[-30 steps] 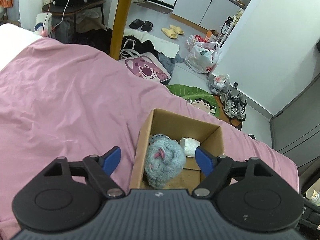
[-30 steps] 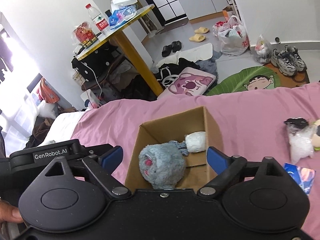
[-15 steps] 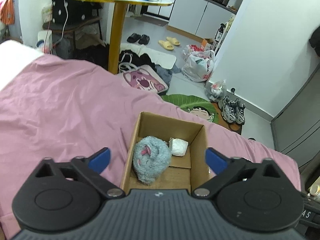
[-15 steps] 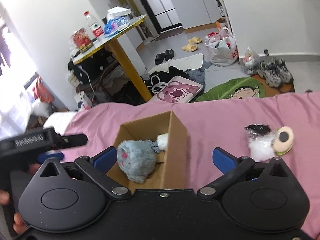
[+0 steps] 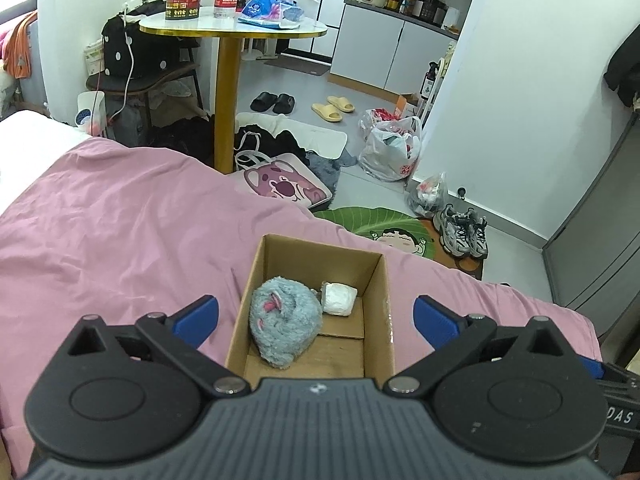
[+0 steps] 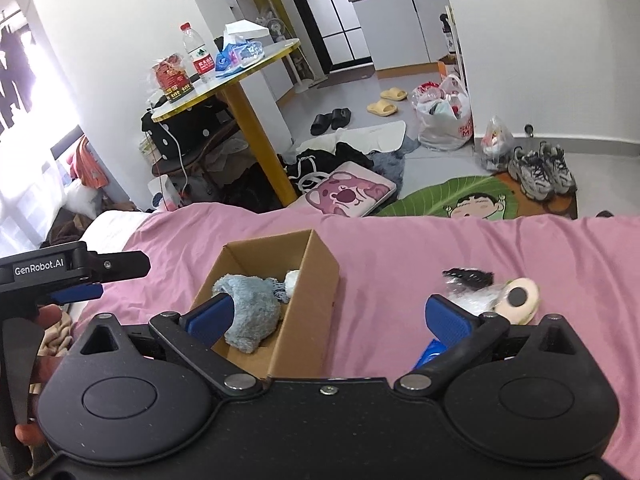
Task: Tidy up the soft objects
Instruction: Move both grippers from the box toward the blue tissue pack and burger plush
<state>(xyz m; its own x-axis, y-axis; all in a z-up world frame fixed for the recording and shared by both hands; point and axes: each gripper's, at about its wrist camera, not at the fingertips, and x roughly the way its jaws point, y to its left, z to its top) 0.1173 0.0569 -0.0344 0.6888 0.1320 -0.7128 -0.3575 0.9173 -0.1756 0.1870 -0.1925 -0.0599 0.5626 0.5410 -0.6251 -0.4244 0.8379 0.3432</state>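
Observation:
An open cardboard box rests on the pink bedcover. Inside lie a grey-blue plush toy and a small white soft bundle. My left gripper hangs open above the box's near end, holding nothing. My right gripper is open and empty too, over the box's right wall. To its right on the cover lie a bagged white and black fluffy item and a cream round toy. The left gripper's body shows at the left of the right wrist view.
The pink cover spreads wide to the left of the box. A blue packet peeks beside my right finger. Beyond the bed edge are a yellow-legged table, bags, a pink cushion, slippers and shoes on the floor.
Both grippers have pulled back and up from the box, so it looks smaller. The right gripper has swung right, bringing the fluffy item and cream toy closer. Both stay open.

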